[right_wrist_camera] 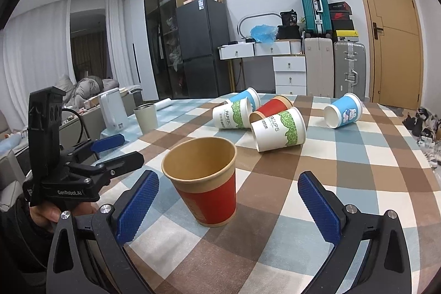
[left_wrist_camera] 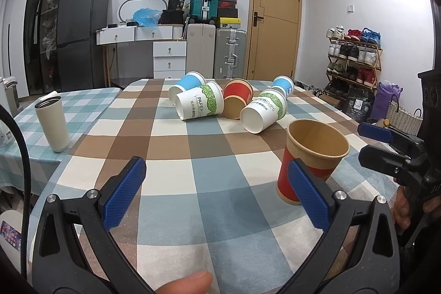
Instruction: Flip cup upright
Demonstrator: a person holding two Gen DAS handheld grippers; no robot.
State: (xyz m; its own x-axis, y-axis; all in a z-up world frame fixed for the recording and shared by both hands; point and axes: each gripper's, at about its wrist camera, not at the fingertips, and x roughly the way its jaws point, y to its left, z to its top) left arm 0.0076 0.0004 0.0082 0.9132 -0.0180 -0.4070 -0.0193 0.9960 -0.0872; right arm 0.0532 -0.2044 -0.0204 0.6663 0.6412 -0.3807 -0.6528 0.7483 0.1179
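Note:
A red and tan paper cup stands upright on the checked tablecloth; in the right wrist view it stands between and just ahead of my right gripper's open fingers. My right gripper is open and empty. My left gripper is open and empty, with the cup just beyond its right finger. Several cups lie on their sides farther back: two white and green ones, a red one, two blue ones.
A beige tumbler stands on the teal checked cloth at the left. The right gripper shows at the right edge of the left view; the left gripper shows at left of the right view. A white kettle stands beyond.

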